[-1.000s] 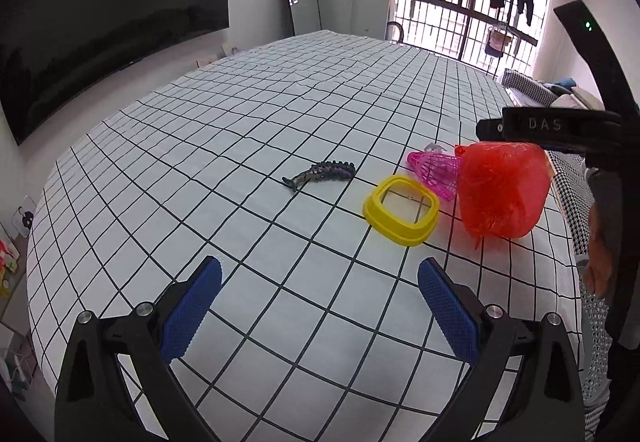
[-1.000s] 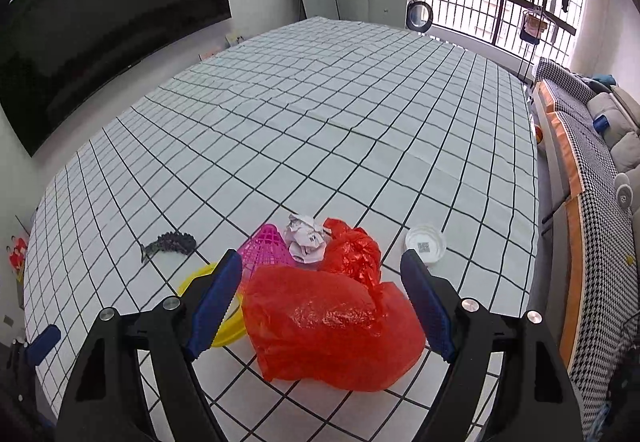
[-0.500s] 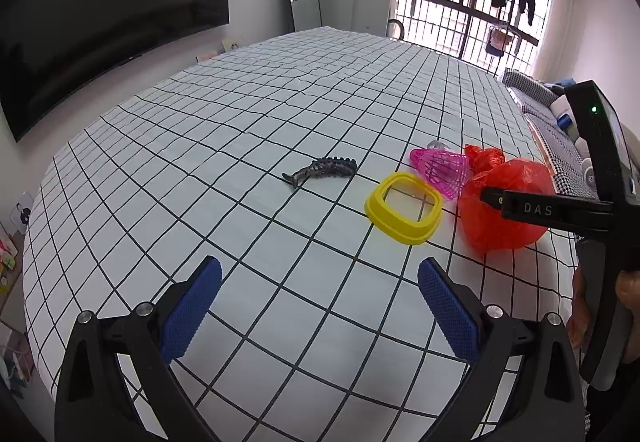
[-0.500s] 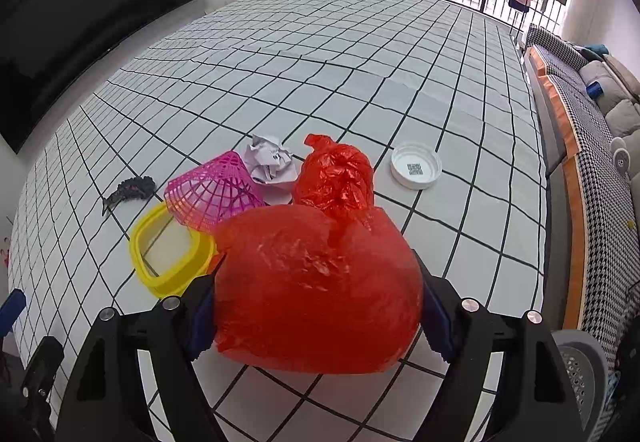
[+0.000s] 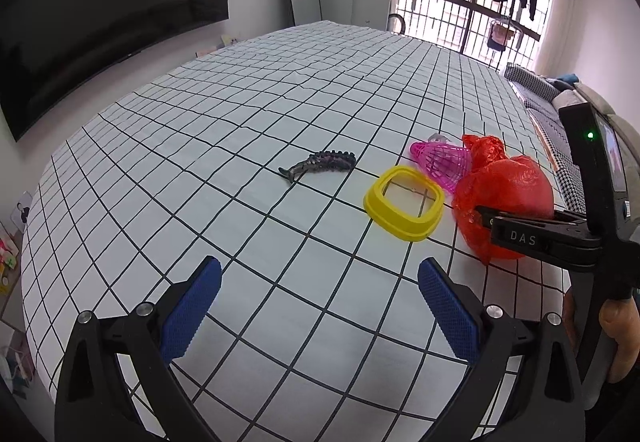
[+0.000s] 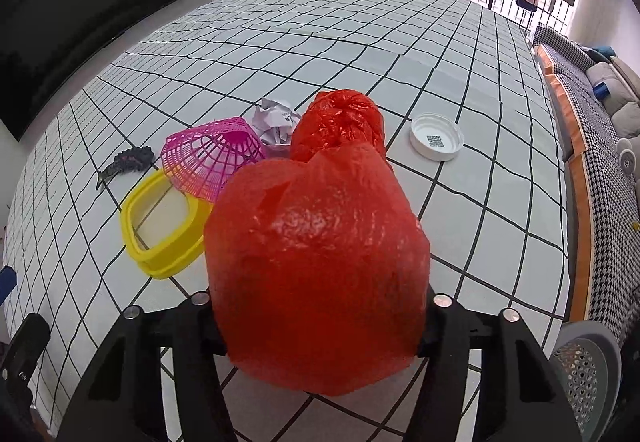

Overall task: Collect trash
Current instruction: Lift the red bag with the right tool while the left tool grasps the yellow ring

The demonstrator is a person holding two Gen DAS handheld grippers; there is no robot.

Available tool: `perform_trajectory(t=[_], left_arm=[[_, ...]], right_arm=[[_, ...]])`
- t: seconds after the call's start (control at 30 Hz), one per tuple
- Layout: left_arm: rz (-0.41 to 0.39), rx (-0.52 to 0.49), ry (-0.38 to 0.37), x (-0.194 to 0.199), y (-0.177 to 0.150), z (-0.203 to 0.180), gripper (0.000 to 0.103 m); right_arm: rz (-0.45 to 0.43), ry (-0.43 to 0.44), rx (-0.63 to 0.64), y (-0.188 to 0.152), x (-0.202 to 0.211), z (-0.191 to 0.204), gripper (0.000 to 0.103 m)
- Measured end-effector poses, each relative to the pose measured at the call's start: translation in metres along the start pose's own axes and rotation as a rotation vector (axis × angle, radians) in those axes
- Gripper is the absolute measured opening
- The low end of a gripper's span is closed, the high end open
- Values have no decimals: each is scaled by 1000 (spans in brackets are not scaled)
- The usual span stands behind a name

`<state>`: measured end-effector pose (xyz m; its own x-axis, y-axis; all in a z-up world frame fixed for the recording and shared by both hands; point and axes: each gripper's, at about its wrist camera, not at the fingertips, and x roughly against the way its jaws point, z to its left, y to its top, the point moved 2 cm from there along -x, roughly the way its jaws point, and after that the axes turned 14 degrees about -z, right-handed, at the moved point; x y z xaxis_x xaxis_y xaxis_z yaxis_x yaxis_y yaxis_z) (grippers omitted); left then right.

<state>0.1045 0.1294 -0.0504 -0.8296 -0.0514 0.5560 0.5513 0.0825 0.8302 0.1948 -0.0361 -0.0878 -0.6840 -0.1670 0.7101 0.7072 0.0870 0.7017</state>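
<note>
The right claw (image 6: 320, 322) pinched the red bag (image 6: 320, 262) on the counter (image 5: 280, 90); squeezing gently would avoid tearing. The left claw (image 5: 320, 306) gaped wide, near.

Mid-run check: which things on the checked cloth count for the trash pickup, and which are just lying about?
Job:
- puffed red plastic bag, between the right gripper's jaws
- crumpled white paper ball
- white round bottle cap

Probably lying about:
- yellow square plastic frame
- pink mesh basket
- dark hair claw
- left gripper, open and idle
</note>
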Motion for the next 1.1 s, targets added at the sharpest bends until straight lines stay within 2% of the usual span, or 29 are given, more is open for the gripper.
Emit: perform_trajectory(t=[0.07, 0.13, 0.3, 0.63, 1.1], left_arm=[[8, -2, -1, -3, -1, -1, 97], [11, -5, -3, -4, -1, -3, 97], [14, -15, -8, -5, 1, -9, 97], [11, -40, -26, -17, 13, -28, 97], [94, -73, -53, -67, 17, -58, 97]], right_arm=[[-7, 7, -2, -1, 3, 0, 45], [-14, 24, -13, -1, 7, -2, 34], [-51, 35, -38, 0, 27, -8, 24], [-138, 33, -110, -10, 85, -43, 23], [-178, -20, -178, -39, 138, -88, 23]])
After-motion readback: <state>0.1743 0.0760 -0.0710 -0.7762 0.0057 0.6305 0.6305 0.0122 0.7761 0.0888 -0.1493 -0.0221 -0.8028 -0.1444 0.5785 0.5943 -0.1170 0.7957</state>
